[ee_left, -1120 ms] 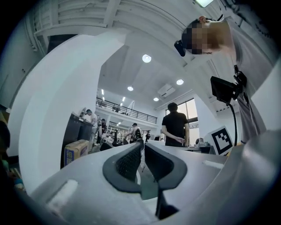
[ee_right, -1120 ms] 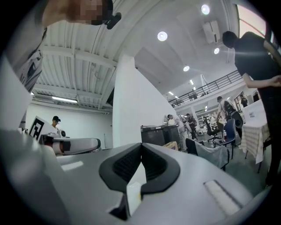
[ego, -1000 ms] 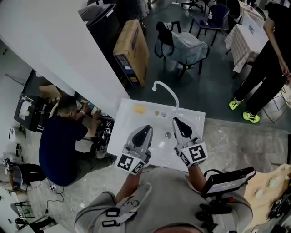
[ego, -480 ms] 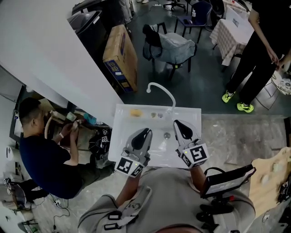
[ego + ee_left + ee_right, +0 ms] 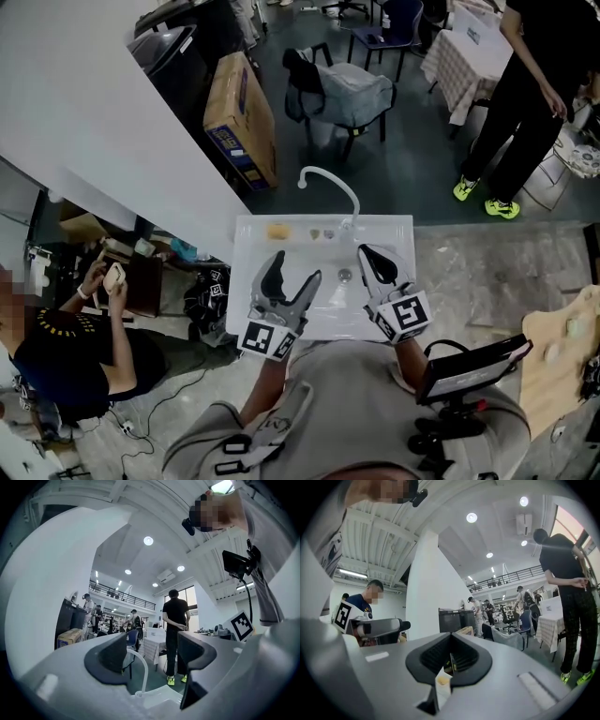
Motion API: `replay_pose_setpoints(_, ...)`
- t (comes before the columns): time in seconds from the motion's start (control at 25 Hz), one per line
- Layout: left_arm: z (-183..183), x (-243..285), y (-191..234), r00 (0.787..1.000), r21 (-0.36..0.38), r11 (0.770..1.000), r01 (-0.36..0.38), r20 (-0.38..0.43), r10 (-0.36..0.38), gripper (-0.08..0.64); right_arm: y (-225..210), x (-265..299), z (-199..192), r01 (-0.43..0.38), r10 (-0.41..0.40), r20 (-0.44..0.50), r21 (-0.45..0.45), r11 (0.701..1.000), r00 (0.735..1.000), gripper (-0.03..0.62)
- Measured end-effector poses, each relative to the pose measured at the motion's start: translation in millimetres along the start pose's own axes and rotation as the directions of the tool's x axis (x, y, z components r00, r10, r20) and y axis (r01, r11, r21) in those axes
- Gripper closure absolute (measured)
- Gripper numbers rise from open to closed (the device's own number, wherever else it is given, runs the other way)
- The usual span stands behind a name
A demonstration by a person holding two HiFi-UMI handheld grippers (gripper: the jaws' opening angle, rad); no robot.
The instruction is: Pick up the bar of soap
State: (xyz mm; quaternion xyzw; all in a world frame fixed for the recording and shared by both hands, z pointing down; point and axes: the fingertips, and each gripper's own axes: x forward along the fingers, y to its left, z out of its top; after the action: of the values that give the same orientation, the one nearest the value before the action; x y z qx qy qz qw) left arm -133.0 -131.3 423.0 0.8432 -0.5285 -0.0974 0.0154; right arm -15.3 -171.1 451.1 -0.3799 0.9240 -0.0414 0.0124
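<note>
Your left gripper (image 5: 295, 265) hovers over the left half of the white rectangular sink (image 5: 246, 281), near its front edge. Its jaws are opening: they stand wide apart and nothing is between them. The small yellow bar of soap (image 5: 277, 230) lies on the rear edge of the sink, close to the rear left corner, well apart from both grippers.

I think the step in hand is the reach. Keep these jaws wide, carry the gripper straight toward the rear left corner, and lower it until one pad stands on each side of the soap. Then close slowly, because a soap bar is probably slippery and may jump out under a hard squeeze. Take it across its short side, if you can.

Your right gripper (image 5: 366, 253) is over the right half, just beside the round metal drain (image 5: 345, 276). Its jaws are together and hold nothing. Leave it there, clear of the curved white faucet (image 5: 333, 183) at the rear edge.

Counted, left to right:
- one bar of soap
- two small pale things (image 5: 322, 234) on the rear edge, which I cannot identify
- one faucet
- one drain
- one sink
- two grippers
</note>
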Motion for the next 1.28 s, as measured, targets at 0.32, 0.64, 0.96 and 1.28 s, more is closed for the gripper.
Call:
replay_pose_setpoints(0.32,-41.7,2.6,28.6,0.982,0.058,0.996,0.066,-0.179,-0.055,0.221,-7.4,-4.4,-0.9,0.023,-0.023,0.004,-0.017,1.000,1.000,0.591)
replay_pose_setpoints(0.64,-144.0,9.5,107.5,0.843,0.250,0.949,0.192,-0.538,-0.029,0.222,-17.6,-16.5,-9.6,0.056,-0.056,-0.025,-0.009,0.998,0.998,0.591)
replay_pose_setpoints(0.96,-248.0,34.0,174.4,0.618,0.329,0.833,0.445,-0.786,-0.020,0.230,-18.1,-17.1,-8.9,0.058,-0.058,-0.015,-0.027,0.998,0.998,0.591)
replay_pose_setpoints(1.28,-325.5,39.8,234.6,0.342,0.314,0.678,0.664,-0.935,0.098,0.230,-21.3,-16.4,-5.8,0.073,-0.074,-0.038,-0.037,0.997,0.997,0.591)
